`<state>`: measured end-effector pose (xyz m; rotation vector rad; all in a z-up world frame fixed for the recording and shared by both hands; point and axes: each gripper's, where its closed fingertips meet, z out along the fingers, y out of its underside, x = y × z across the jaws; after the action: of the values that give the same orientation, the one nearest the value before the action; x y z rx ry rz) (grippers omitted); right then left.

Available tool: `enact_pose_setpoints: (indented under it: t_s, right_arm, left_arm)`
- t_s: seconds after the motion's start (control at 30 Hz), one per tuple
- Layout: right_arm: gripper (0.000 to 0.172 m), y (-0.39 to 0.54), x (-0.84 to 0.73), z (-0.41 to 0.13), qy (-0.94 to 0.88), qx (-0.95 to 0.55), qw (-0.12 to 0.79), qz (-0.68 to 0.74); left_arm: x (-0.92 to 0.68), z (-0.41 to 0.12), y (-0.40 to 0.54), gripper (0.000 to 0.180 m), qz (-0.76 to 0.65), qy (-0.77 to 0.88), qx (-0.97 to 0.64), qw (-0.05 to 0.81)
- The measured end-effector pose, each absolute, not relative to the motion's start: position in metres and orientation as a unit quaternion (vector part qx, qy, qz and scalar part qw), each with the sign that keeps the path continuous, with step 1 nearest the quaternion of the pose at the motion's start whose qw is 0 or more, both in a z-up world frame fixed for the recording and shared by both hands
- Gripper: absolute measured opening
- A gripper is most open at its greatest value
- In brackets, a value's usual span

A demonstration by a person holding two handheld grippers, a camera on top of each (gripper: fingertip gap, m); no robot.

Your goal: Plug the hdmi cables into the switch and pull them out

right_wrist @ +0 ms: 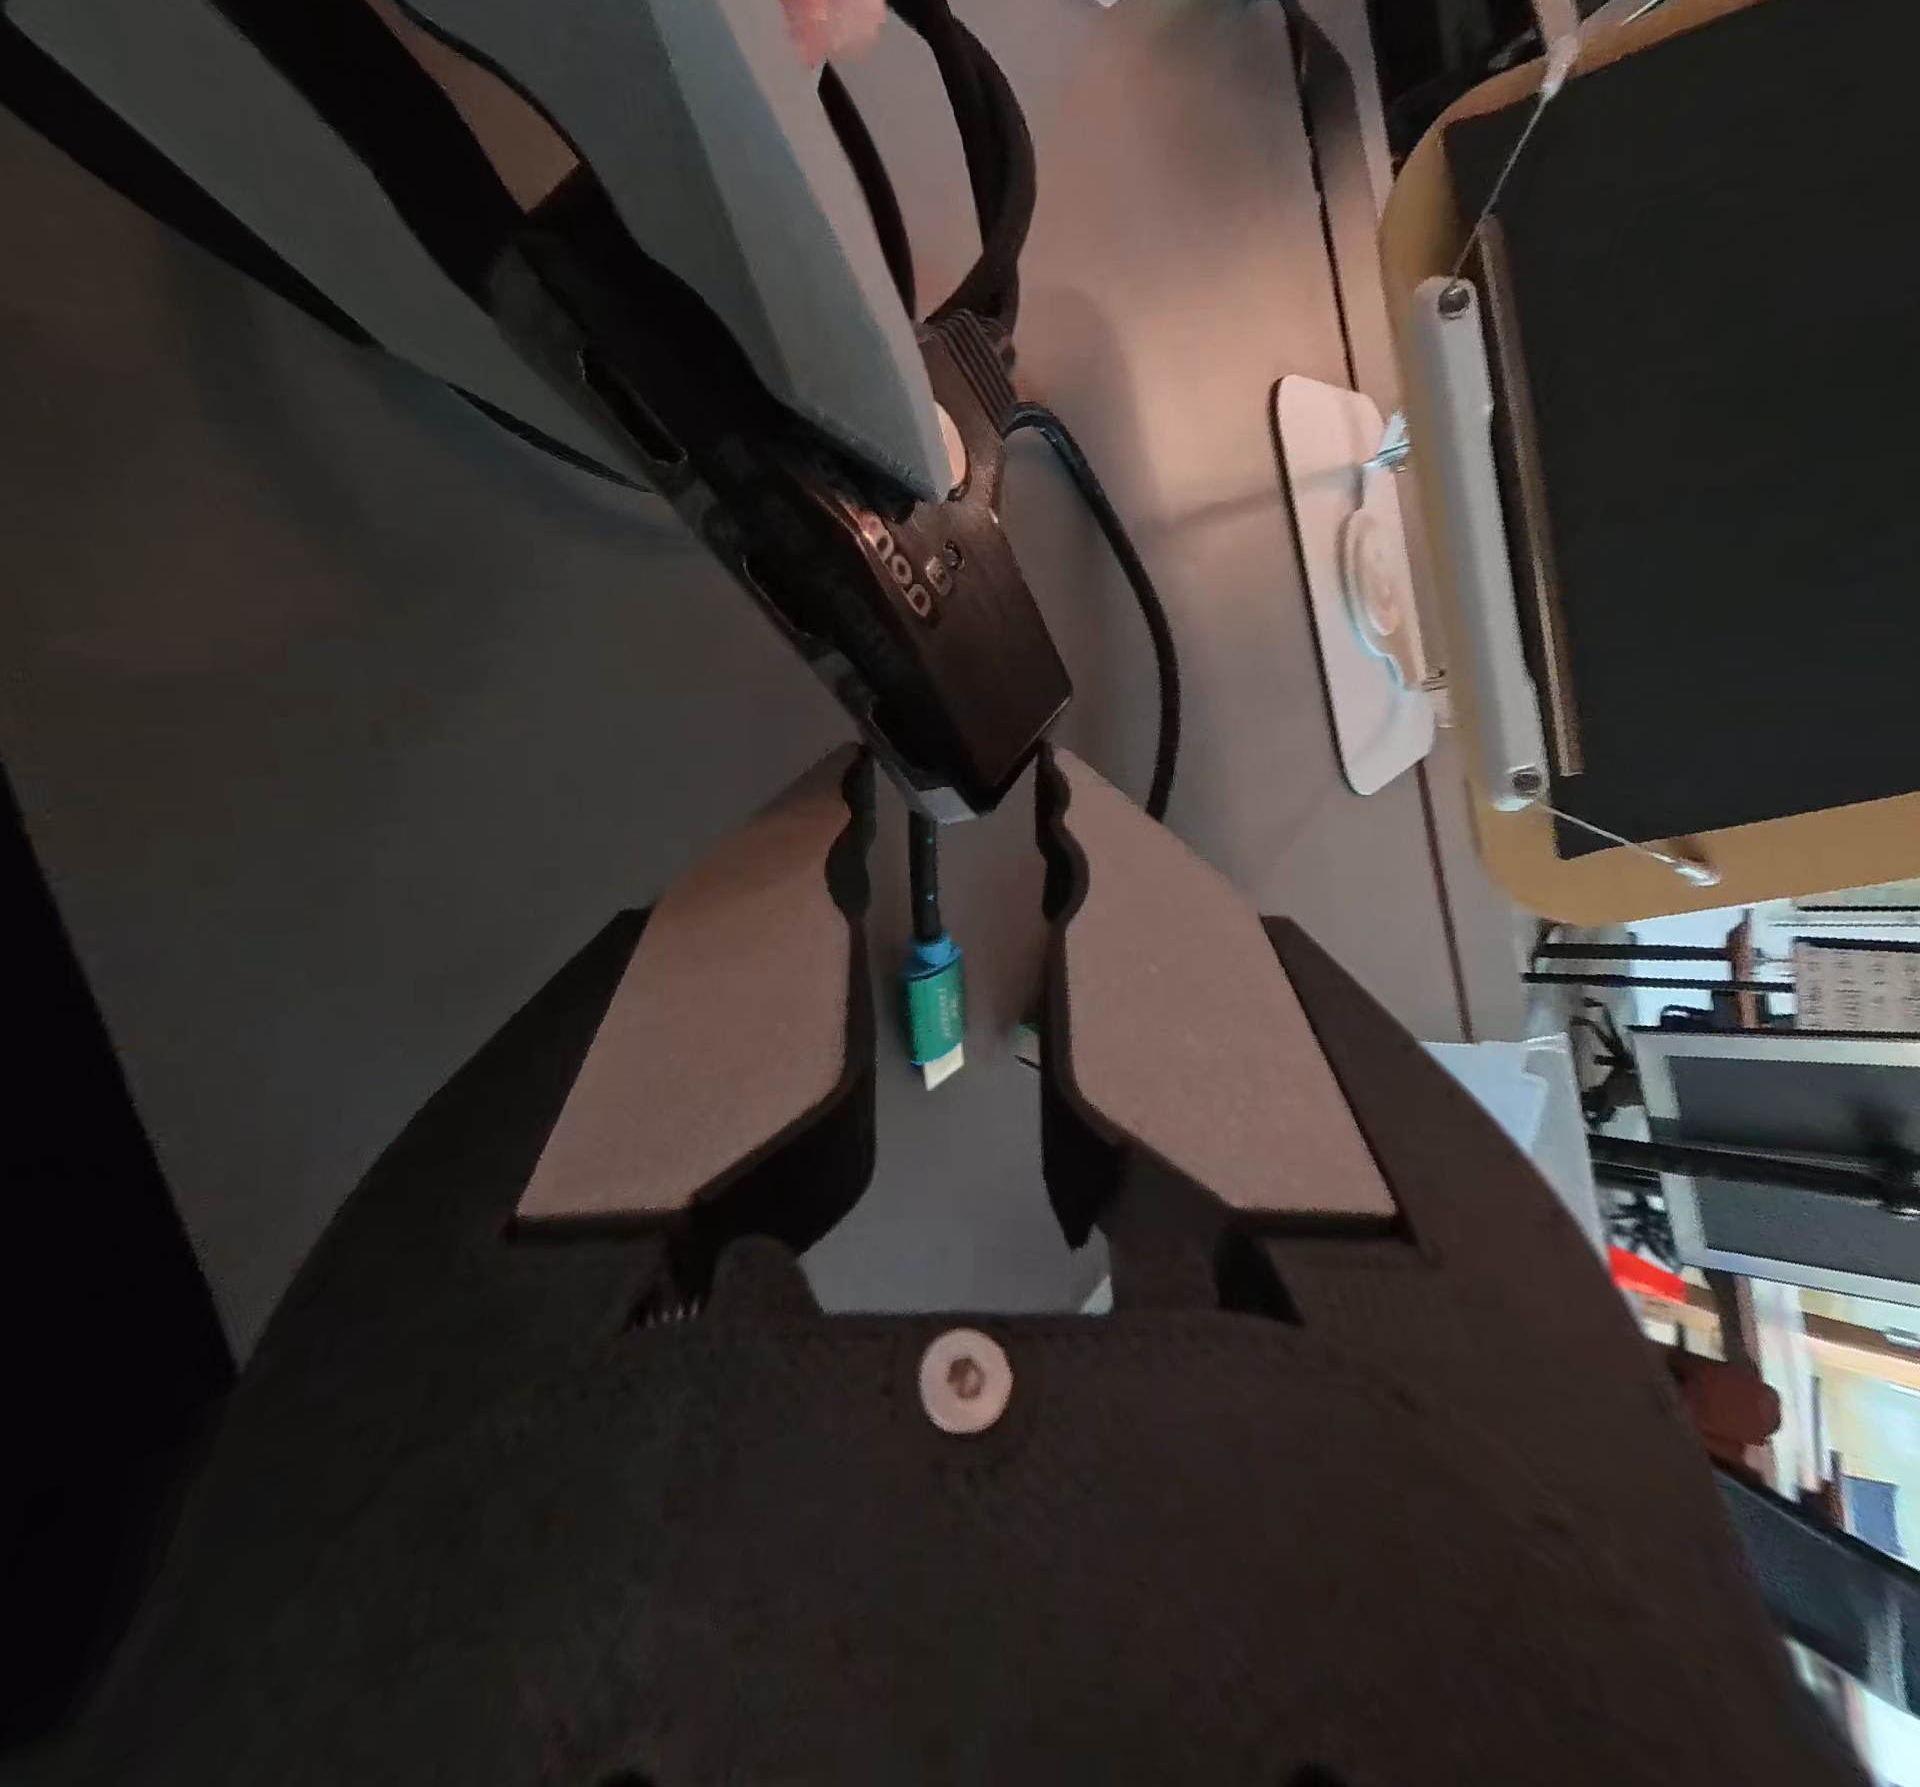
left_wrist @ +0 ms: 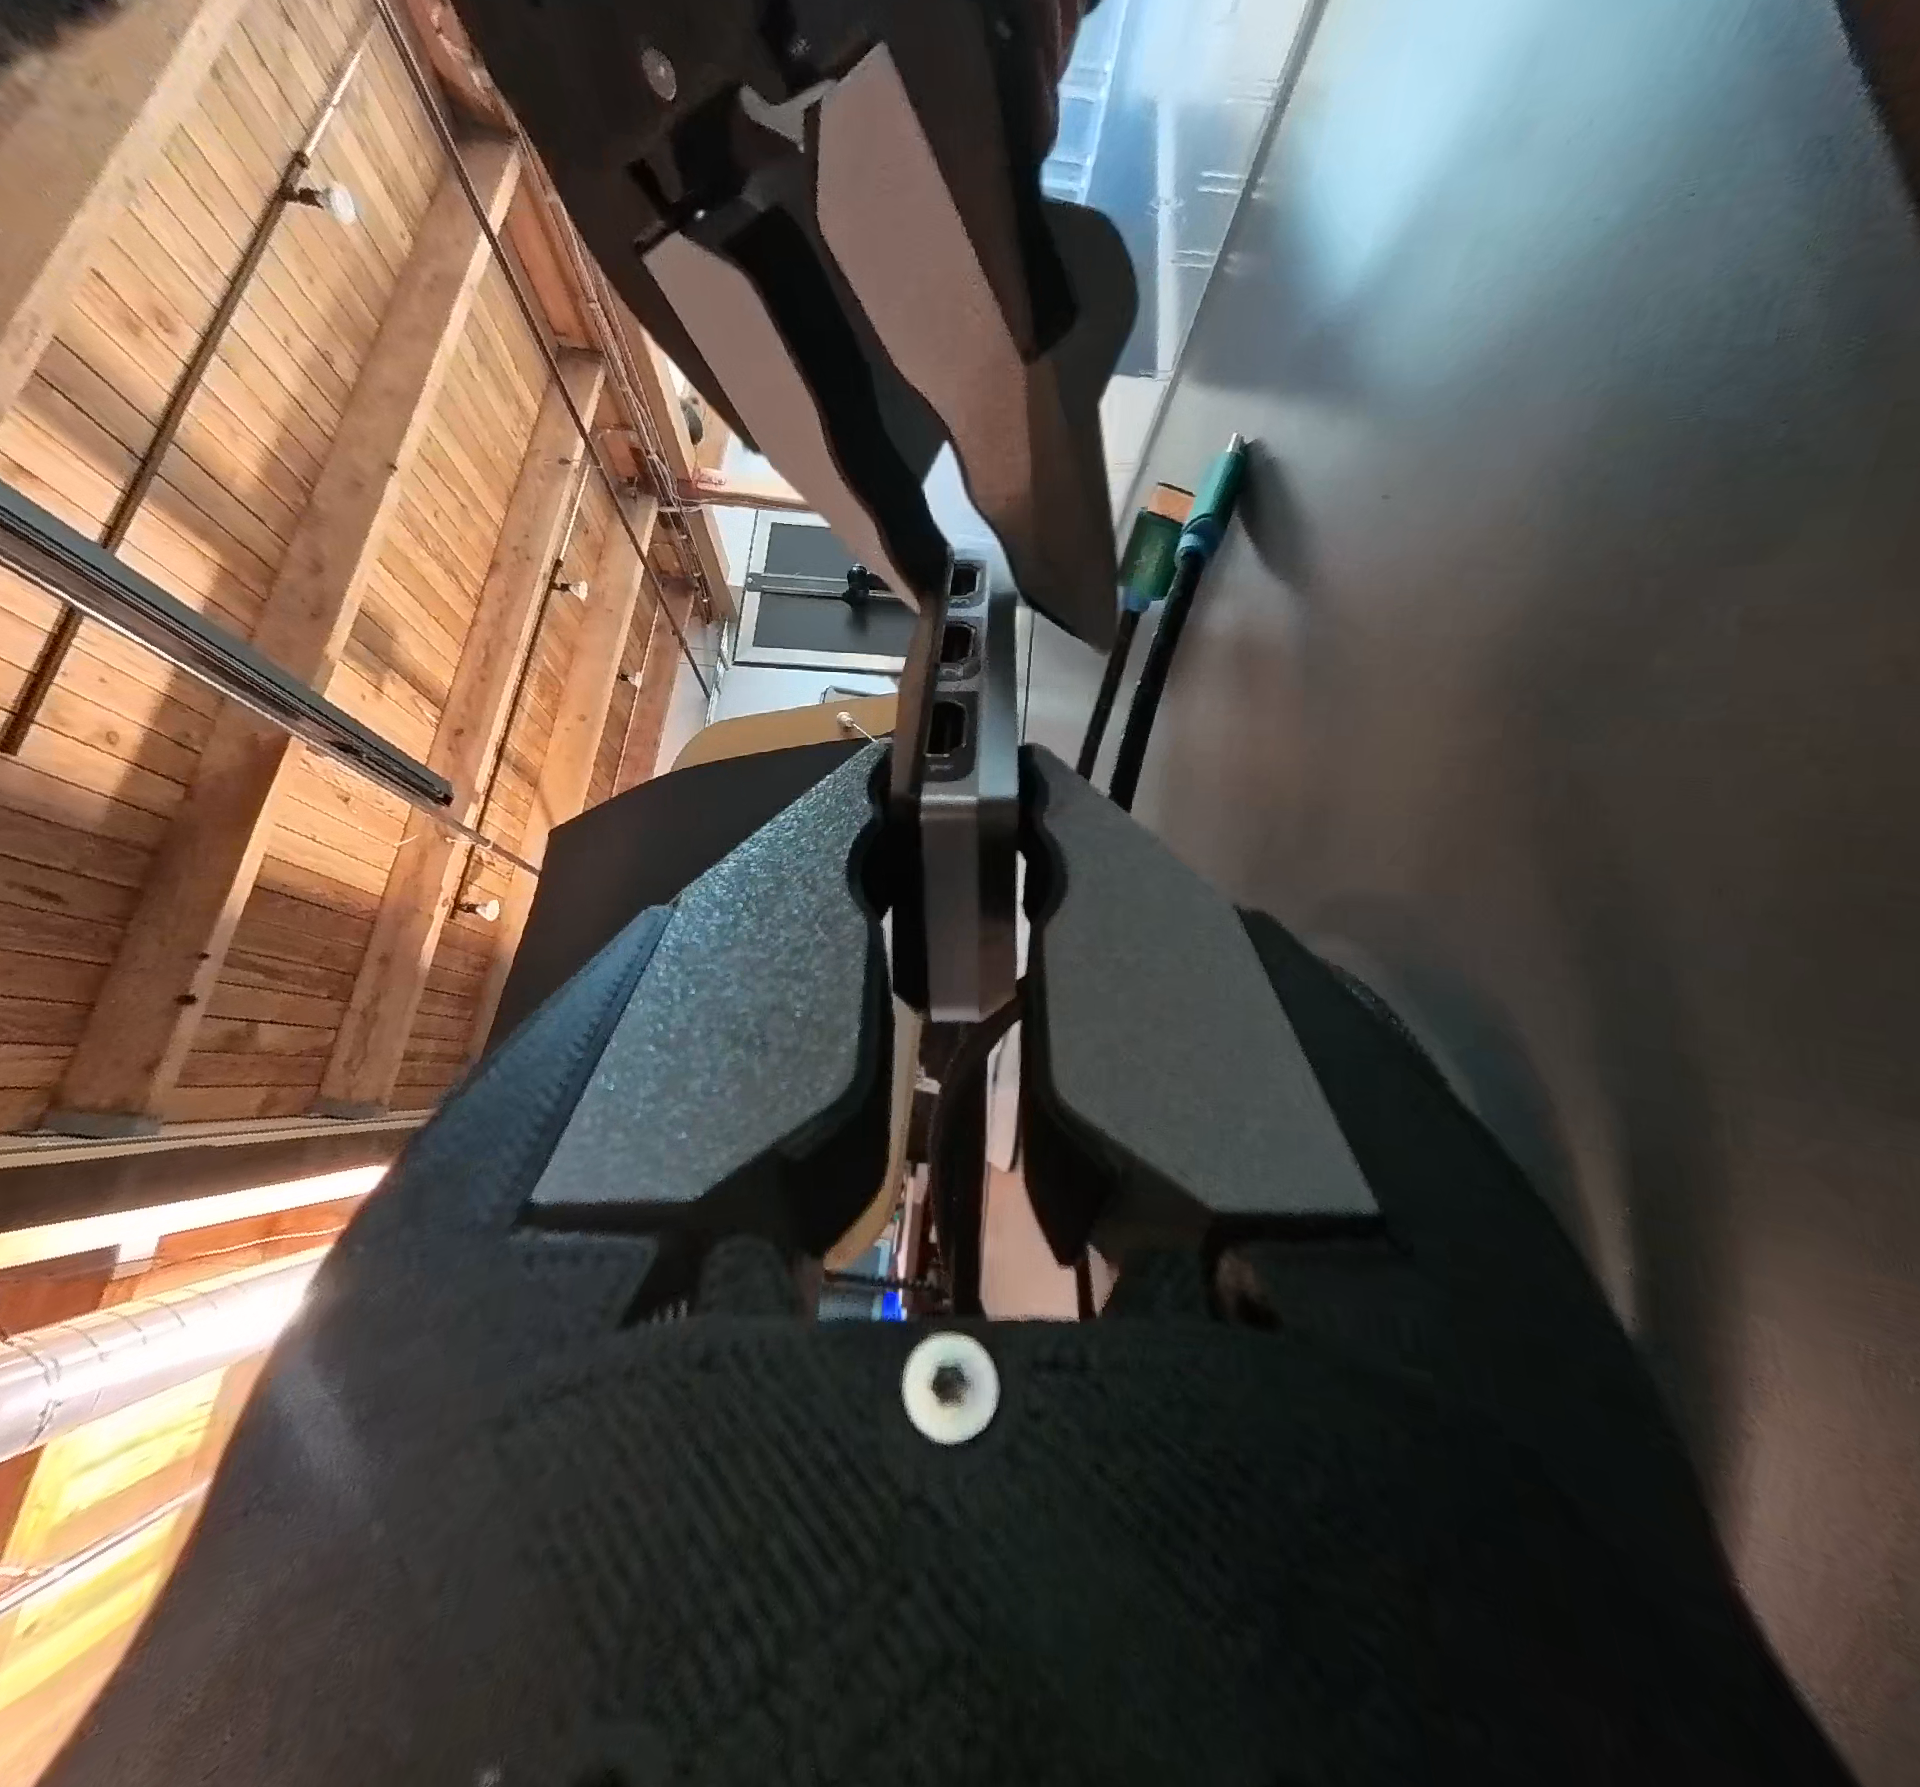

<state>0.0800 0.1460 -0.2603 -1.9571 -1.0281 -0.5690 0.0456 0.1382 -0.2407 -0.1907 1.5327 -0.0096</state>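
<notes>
Left tongs (left_wrist: 958, 781) clamp slim metal switch (left_wrist: 971, 864); right tongs (right_wrist: 951, 781) open, bare.

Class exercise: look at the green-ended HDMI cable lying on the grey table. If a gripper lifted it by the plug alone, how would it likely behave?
The green plug looks like a short hard shell, so it would probably stay stiff in a gripper. The braided cord behind it curves loosely, so it would likely droop and trail. Its flat sides suggest it would slide rather than roll on the table.
</notes>
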Motion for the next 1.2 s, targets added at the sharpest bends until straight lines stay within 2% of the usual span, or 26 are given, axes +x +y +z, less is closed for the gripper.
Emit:
enact_pose_setpoints:
  t_s: [0.2, 0.63, 0.67, 0.8, 1.13, 1.2]
  right_arm:
    - [0.021, 0.143, 0.080, -0.248, -0.416, -0.764, 0.431, -0.241]
    - [0.010, 0.145, 0.081, -0.253, -0.431, -0.746, 0.391, -0.324]
    - [0.000, 0.144, 0.079, -0.253, -0.436, -0.745, 0.391, -0.319]
    - [0.000, 0.143, 0.064, -0.242, -0.430, -0.741, 0.434, -0.278]
    - [0.000, 0.143, 0.090, -0.228, -0.362, -0.778, 0.461, -0.227]
    - [0.020, 0.144, 0.103, -0.243, -0.347, -0.806, 0.428, -0.217]
  left_arm:
    - [0.046, -0.233, 0.140, 0.019, -0.027, 0.679, -0.104, 0.726]
    - [0.050, -0.247, 0.168, 0.019, -0.027, 0.695, -0.187, 0.693]
    - [0.050, -0.249, 0.173, 0.018, -0.016, 0.696, -0.195, 0.690]
    - [0.050, -0.255, 0.179, 0.019, 0.009, 0.708, -0.195, 0.679]
    - [0.052, -0.258, 0.177, 0.019, 0.053, 0.707, -0.166, 0.686]
    - [0.052, -0.260, 0.176, 0.019, 0.047, 0.710, -0.165, 0.683]
